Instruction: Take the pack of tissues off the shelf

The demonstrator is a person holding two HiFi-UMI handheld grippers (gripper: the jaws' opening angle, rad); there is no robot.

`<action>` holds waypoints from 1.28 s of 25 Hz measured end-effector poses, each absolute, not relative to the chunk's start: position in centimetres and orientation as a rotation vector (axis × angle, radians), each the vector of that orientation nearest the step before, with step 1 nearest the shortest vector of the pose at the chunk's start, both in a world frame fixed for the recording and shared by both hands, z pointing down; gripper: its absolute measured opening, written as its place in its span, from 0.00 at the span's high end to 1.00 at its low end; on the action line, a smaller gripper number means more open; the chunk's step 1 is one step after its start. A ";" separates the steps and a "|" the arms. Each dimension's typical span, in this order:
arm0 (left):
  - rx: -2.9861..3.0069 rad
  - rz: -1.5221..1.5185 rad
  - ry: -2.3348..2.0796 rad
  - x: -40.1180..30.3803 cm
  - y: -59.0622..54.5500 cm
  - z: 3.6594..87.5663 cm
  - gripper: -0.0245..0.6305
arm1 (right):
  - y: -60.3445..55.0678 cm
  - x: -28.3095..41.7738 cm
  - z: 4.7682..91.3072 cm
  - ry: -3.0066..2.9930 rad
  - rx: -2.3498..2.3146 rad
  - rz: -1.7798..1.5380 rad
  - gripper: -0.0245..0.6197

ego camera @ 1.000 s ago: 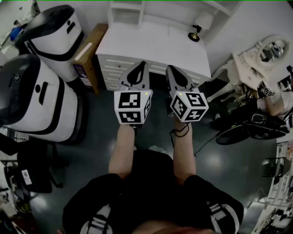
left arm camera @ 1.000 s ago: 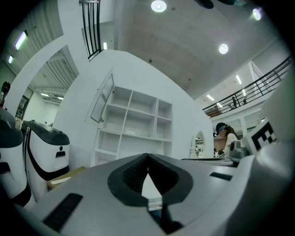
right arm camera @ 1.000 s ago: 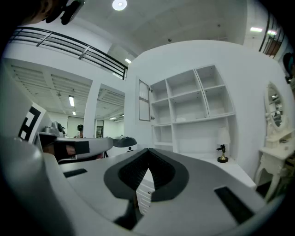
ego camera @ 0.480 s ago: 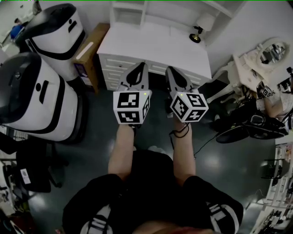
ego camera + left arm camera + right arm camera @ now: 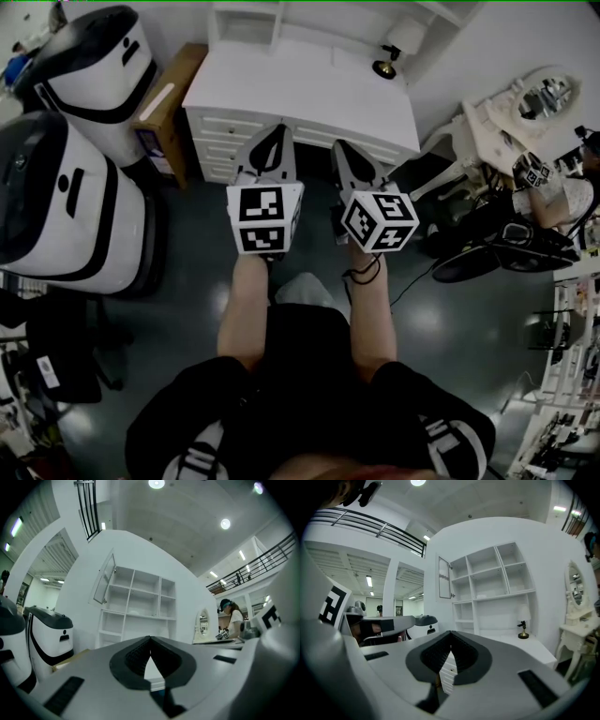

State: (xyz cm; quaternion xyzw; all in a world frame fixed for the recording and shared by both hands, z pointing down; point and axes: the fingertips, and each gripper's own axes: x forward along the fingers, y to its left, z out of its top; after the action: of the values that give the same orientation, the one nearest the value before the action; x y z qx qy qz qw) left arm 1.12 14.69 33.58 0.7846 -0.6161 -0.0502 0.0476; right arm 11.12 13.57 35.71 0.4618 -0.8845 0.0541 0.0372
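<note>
Tissue pack is not plain in any view; a small pale lump (image 5: 135, 612) on a board of the shelf (image 5: 140, 597), ahead of and above the left hand-held gripper (image 5: 150, 640), may be it. No writing can be read; the two marker cubes (image 5: 262, 217) show only black squares. Left and right hand-held gripper (image 5: 451, 633) are both clenched, with nothing between the tips. One lamp (image 5: 382, 67) stands on the counter (image 5: 300, 98) beyond them. Since a second ago the counter has slid slightly left in the head view.
</note>
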 end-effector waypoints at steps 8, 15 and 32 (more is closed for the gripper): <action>2.409 -0.130 -1.796 3.6 13.1 34.8 0.94 | 11.9 13.5 37.2 -2.674 1.457 0.223 0.93; 2.366 -0.096 -1.836 1.7 11.1 35.9 0.94 | 9.4 10.4 38.8 -2.708 1.364 0.278 0.93; 2.282 -0.029 -1.785 1.8 0.0 40.9 0.94 | -0.4 13.7 42.2 -2.650 1.417 0.386 0.93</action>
State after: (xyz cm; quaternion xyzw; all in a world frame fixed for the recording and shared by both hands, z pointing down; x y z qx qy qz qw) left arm 1.84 -0.02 40.88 0.7817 -0.6115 -0.0101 0.1221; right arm 13.68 -0.40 42.19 0.4669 -0.8733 0.1271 0.0559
